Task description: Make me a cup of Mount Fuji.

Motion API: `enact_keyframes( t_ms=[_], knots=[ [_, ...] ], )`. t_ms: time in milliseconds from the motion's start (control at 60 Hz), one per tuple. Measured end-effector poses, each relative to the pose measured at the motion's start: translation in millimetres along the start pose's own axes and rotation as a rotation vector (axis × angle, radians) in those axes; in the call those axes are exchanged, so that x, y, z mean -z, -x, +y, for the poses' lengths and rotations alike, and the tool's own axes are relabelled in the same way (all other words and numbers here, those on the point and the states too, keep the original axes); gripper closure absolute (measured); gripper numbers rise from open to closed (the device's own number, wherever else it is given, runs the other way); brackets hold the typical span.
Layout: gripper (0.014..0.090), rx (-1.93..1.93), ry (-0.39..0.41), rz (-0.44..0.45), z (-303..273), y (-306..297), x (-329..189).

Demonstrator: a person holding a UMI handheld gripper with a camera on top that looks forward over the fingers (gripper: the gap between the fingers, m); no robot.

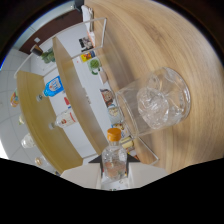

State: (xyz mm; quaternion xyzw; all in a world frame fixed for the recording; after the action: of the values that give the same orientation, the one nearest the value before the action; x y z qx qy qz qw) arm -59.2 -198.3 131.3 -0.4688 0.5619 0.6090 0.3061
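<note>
A: What am I looking at down at the bottom middle of the frame?

B: I'm holding a small clear bottle with an orange cap (114, 157) in the hand-held gripper (115, 172); its pale fingers (82, 176) are pressing in on the body from both sides, so it's closed narrow on the bottle. The view is tilting heavily, so the bottle is probably tipping.

A: How is it handling?

B: I'm judging it light, smooth and slippery, possibly glass. I'm gripping the body below the shoulder, which seems the safest place.

A: And the cup?

B: The clear glass (163, 97) is sitting right of centre on the wooden worktop (145, 40), beyond the bottle. It's holding what looks like large ice. It's fragile, so I'm keeping the bottle's neck off its rim.

A: Anything else?

B: Shelves with bottles and packets (60, 87) are running along the left, too small to identify.
</note>
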Motion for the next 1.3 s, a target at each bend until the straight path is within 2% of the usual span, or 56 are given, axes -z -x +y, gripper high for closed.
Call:
enact_keyframes(
  t_ms=[300, 633, 717, 917, 1133, 1300],
  knots=[
    [0.0697, 0.061, -0.002, 0.008, 6, 6, 3],
    [0.0693, 1.099, -0.034, 0.133, 65, 34, 0],
    [0.0692, 1.349, -0.021, 0.177, 80, 17, -7],
    [0.0695, 1.717, 0.074, 0.368, 86, -72, -27],
    [0.0694, 1.85, 0.16, 0.464, 87, -131, -36],
    [0.0692, 1.841, 0.207, 0.51, 88, -150, -39]
  ],
)
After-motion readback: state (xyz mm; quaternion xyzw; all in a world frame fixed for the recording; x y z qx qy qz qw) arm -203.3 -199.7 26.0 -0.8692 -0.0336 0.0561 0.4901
